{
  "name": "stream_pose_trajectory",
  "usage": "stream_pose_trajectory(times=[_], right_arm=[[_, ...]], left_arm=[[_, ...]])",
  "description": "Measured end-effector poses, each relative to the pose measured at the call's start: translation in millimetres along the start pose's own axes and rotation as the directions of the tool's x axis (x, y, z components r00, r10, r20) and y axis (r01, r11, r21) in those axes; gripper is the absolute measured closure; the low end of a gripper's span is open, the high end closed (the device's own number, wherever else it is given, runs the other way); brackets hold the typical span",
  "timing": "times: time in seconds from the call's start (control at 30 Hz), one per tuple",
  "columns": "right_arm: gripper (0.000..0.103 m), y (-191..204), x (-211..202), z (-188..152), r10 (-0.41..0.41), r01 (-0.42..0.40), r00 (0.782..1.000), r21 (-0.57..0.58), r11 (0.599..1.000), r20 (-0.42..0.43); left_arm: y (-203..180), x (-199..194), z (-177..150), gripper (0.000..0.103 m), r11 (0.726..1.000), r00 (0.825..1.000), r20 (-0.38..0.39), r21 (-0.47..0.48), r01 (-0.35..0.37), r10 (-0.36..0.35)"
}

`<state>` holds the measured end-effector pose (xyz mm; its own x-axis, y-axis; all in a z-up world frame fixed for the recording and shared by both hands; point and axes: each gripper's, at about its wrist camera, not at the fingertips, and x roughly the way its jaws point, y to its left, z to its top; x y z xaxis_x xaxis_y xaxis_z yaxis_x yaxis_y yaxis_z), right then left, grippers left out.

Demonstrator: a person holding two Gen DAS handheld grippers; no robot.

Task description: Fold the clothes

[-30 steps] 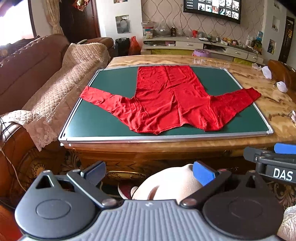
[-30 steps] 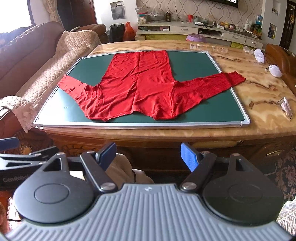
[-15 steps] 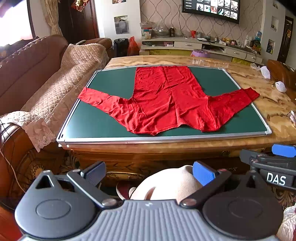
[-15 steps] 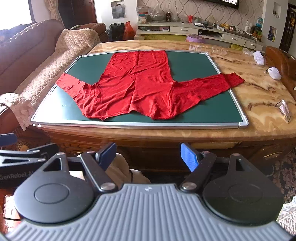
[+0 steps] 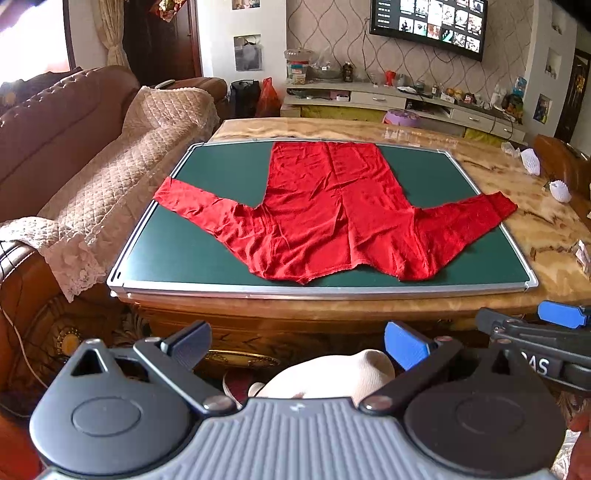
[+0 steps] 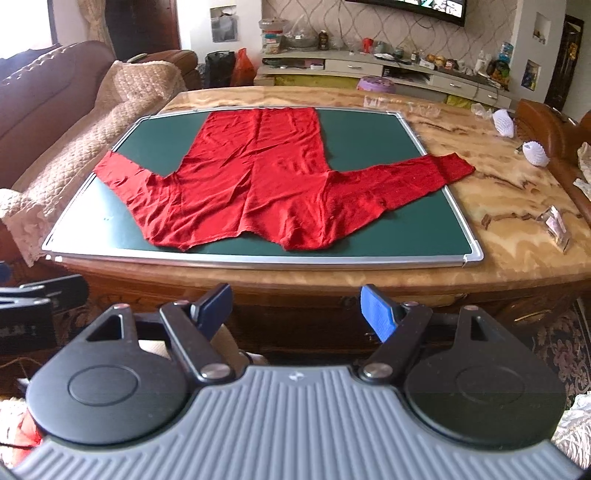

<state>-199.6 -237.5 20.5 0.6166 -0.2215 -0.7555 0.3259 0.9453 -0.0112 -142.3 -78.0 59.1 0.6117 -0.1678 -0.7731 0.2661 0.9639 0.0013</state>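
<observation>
A red long-sleeved garment (image 5: 332,210) of thin, creased cloth lay flat on a dark green board (image 5: 207,251) with a silver metal frame, its sleeves spread toward 9 and 3 o'clock and its neckline at the near edge. The right sleeve's cuff (image 6: 456,166) ran past the frame onto the surface (image 6: 509,221), a glossy, marbled amber slab with a rounded rim. The left claw (image 5: 295,341) hung below the near edge, its blue-padded fingers apart and empty; the right claw (image 6: 297,308) hung likewise, fingers apart and holding nothing, well short of the garment. Each had black round hinges and a ribbed grey body.

At 9 o'clock stood a brown tufted leather sofa (image 5: 55,125) under a beige quilted cover (image 5: 122,166) with lace trim. At 12 o'clock a low cabinet (image 5: 399,98) carried jars and bottles beneath a wall-mounted television (image 5: 428,24), against wallpaper with a wavy pattern. White mesh fruit sleeves (image 6: 533,153) lay at 2 o'clock. In the left wrist view, the other claw's side bore white letters of which only "AS" (image 5: 539,365) showed.
</observation>
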Motion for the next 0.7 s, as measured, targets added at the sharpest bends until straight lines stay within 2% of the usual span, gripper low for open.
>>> stream_pose_trajectory(times=[0.7], right_arm=[[0.019,-6,17,11,0.0,0.0,1.0,0.006,1.0,0.009]], left_arm=[[-8,23,5,0.0,1.0,0.999,-0.032,-0.004,0.005,-0.005]])
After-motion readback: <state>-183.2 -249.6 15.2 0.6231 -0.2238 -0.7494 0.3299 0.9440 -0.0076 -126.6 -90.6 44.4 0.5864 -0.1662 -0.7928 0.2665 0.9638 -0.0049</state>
